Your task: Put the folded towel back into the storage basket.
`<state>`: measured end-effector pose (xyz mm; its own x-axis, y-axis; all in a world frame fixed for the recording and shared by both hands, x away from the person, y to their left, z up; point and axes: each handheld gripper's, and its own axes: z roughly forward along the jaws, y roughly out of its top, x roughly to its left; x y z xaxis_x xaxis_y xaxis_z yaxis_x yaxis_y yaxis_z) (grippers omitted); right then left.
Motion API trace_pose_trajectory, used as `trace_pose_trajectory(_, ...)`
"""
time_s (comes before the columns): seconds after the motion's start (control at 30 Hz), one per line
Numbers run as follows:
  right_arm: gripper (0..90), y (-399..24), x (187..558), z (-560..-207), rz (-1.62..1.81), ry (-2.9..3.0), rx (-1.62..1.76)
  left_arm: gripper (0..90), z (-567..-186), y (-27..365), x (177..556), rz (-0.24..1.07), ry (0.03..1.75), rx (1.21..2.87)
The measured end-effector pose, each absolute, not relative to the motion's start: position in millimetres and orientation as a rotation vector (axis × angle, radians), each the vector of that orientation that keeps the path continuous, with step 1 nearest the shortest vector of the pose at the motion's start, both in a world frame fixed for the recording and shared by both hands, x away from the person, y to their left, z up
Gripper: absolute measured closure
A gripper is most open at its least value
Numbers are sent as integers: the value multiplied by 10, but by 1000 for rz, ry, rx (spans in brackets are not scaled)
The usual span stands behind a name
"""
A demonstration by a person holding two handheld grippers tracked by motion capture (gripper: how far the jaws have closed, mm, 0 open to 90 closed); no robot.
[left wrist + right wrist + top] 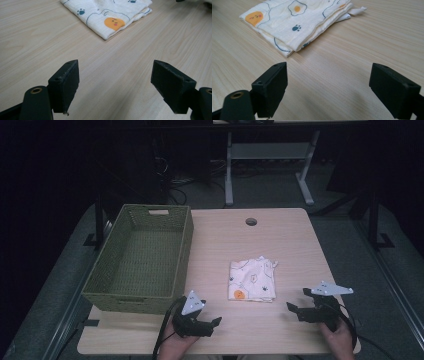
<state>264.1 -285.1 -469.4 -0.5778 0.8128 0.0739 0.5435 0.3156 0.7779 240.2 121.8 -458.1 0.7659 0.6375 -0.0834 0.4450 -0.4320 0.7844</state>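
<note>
A folded cream cloth (252, 279) printed with eggs, paw marks and an orange face lies flat on the wooden table (280, 235), right of the middle. My left gripper (212, 325) rests near the front edge, left of the cloth, jaws wide open and empty. My right gripper (296, 303) sits at the front right, also open and empty. In the left gripper view the cloth (110, 12) lies ahead of the gripper (115, 86). The right gripper view shows the cloth (297, 20) ahead and to the left of the gripper (328, 91).
A green woven basket (177, 270) stands empty on the left part of the table, reaching its back edge. A round cable hole (251, 221) sits near the back. Dark floor and white desk legs (229, 170) lie beyond the table.
</note>
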Motion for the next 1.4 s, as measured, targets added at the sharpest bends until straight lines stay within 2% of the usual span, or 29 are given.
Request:
trace_pose_trajectory(0.33,148,-2846,2641,-4693,1134,2248,1217,227,-4556,1237,2388,284,813,2070)
trace_pose_trajectory(0.47,148,-2857,2650,-4691,1145,2239,1216,231,-4534,1212,2395,246,796,2063)
trace_pose_trajectory(0.73,148,-2880,2660,-4687,1152,2224,1227,228,-4438,1022,2454,225,743,2128)
trace_pose_trajectory(1.4,148,-2912,2648,-4680,1174,2197,1243,191,-4224,506,2846,268,668,2277)
